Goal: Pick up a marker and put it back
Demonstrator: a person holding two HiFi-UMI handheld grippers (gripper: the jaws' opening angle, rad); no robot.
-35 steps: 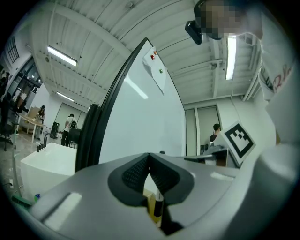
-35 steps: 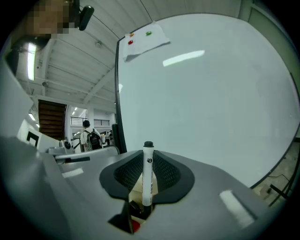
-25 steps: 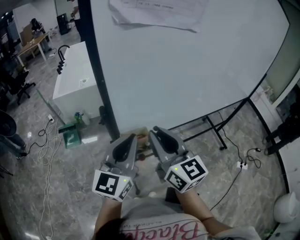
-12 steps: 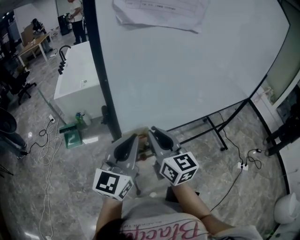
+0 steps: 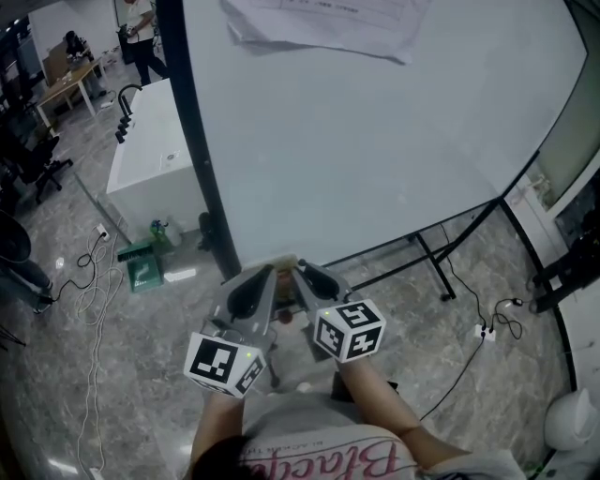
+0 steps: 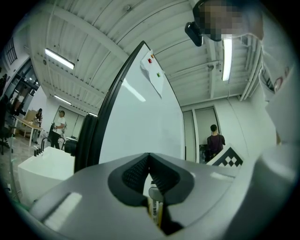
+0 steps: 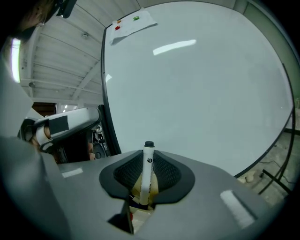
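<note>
In the right gripper view a white marker [image 7: 148,165] with a black cap stands upright between the dark ribbed pads, and my right gripper [image 7: 147,161] is shut on it. In the head view both grippers are held close together just under the lower edge of the whiteboard [image 5: 375,141], the right gripper [image 5: 296,272] leaning against the left gripper [image 5: 268,275]. The left gripper [image 6: 149,161] has its pads meeting at the tips. A pale, yellow-banded stick [image 6: 154,206] shows in the gap behind them; whether it is gripped cannot be told.
Paper sheets [image 5: 319,19] hang at the whiteboard's top. Its black stand legs [image 5: 431,253] spread over the grey floor to the right. A white cabinet [image 5: 155,159], a green box [image 5: 141,272] and loose cables [image 5: 94,281] lie left. A person [image 5: 141,28] stands far back.
The right gripper has swung left and a little up, closing in on the left gripper. The left gripper has hardly moved.
</note>
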